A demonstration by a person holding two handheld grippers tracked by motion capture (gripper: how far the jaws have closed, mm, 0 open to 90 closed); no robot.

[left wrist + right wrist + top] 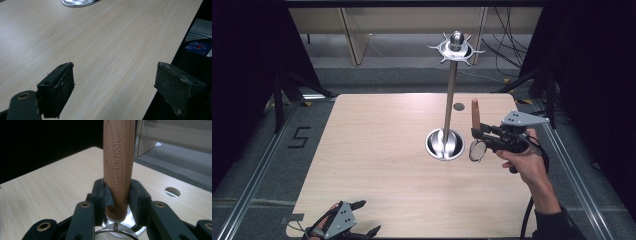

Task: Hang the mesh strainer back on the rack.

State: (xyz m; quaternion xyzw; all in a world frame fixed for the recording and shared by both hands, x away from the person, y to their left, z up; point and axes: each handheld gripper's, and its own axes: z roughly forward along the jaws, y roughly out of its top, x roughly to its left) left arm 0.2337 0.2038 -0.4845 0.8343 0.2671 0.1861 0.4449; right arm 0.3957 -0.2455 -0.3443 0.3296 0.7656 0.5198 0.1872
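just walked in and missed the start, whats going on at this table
A person holds a gripper in each hand. The right gripper is shut on the wooden handle of a small mesh strainer, handle up, beside a tall metal hanging stand on the wooden table. The strainer's mesh ring hangs below the jaws, above the table. The left gripper waits open at the near edge, holding nothing.

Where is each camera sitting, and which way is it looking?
High view: above the person's side, looking forward and down on the table; both forearms, left gripper and right gripper show.
Left gripper view: rides the left gripper, looking across the table between its open jaws.
Right gripper view: rides the right gripper, looking along its jaws, shut on the wooden handle.
Shared: the stand's round metal base appears in the high and left gripper views.
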